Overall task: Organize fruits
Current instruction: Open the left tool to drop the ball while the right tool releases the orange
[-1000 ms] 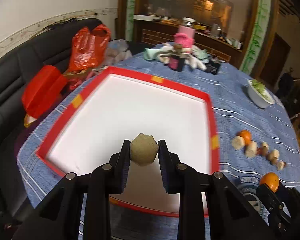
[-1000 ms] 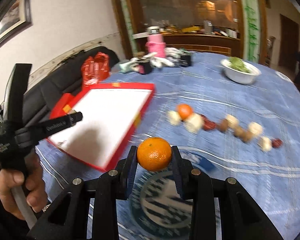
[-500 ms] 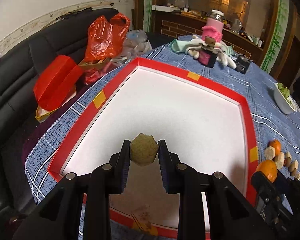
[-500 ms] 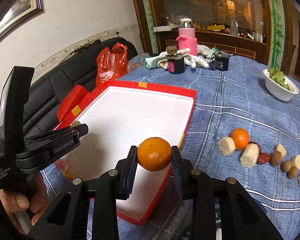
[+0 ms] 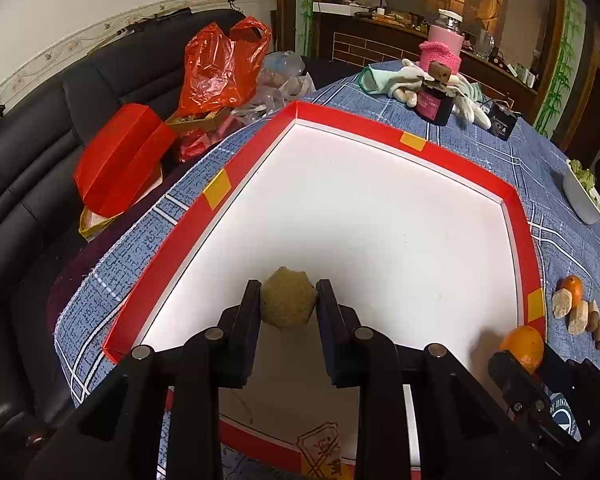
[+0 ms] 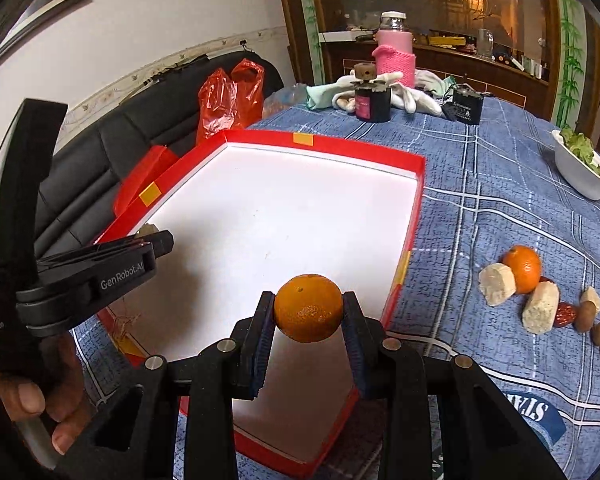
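Note:
My left gripper is shut on a rough tan-green round fruit and hangs over the near-left part of a white tray with a red rim. My right gripper is shut on an orange above the same tray's near-right part. In the right wrist view the left gripper shows from the side at the left. The orange also shows at the lower right of the left wrist view. A row of loose fruits with a second orange lies on the blue cloth right of the tray.
A white bowl of greens stands at the far right. A dark jar, gloves and a pink-wrapped bottle crowd the table's back. A black sofa with red bags lies left of the table edge.
Both grippers moved over the tray with their fruits still held; the tray now fills more of each view. The right gripper came from above the cloth leftward onto the tray's near-right part.

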Demonstrator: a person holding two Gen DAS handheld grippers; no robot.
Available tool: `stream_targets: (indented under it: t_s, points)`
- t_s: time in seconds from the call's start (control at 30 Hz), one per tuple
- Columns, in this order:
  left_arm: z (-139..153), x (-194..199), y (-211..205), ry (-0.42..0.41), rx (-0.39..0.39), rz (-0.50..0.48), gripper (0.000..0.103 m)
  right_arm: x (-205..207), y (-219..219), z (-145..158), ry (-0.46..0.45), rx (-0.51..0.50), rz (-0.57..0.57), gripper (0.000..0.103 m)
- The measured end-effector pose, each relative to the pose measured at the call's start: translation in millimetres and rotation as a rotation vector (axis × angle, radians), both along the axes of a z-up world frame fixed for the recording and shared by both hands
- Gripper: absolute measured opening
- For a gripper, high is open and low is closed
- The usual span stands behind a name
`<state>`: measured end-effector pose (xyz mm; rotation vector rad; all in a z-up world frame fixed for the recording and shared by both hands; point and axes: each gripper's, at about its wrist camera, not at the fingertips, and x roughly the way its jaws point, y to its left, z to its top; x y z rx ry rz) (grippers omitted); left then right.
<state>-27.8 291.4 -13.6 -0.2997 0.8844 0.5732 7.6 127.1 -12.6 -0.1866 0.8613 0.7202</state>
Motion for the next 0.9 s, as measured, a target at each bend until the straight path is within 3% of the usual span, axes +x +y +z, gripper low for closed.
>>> stream_targets:
  t_s: [0.27, 0.33, 0.37, 0.4, 0.47, 0.67, 0.77, 0.9]
  points:
    - [-6, -4, 2, 0.025, -0.011, -0.014, 0.025, -1, 0, -3, 0.019, -0.004, -0.01, 0.035]
    - [-5, -6, 4, 0.031, -0.014, -0.007, 0.027, -4, 0, -2, 0.025, -0.003, -0.008, 0.043]
    - [-5, -7, 5, 0.036, -0.014, 0.001, 0.037, -5, -1, -1, 0.021, 0.0, -0.005, 0.048]
    - [-5, -8, 6, 0.038, -0.012, 0.009, 0.056, -9, -2, 1, 0.014, 0.0, -0.004, 0.06]
    - [-2, -14, 7, 0.019, 0.009, 0.025, 0.07, -20, -6, 6, -0.003, 0.017, 0.007, 0.069]
    - [4, -25, 3, 0.006, 0.061, 0.011, 0.071, -58, -17, 8, -0.033, 0.014, 0.05, 0.07]
    - [3, -30, 3, 0.005, 0.076, 0.007, 0.071, -72, -15, 5, -0.006, 0.003, 0.089, 0.07]
    - [1, -37, 10, 0.012, 0.079, 0.015, 0.072, -87, -5, 2, -0.03, -0.043, 0.111, 0.076]
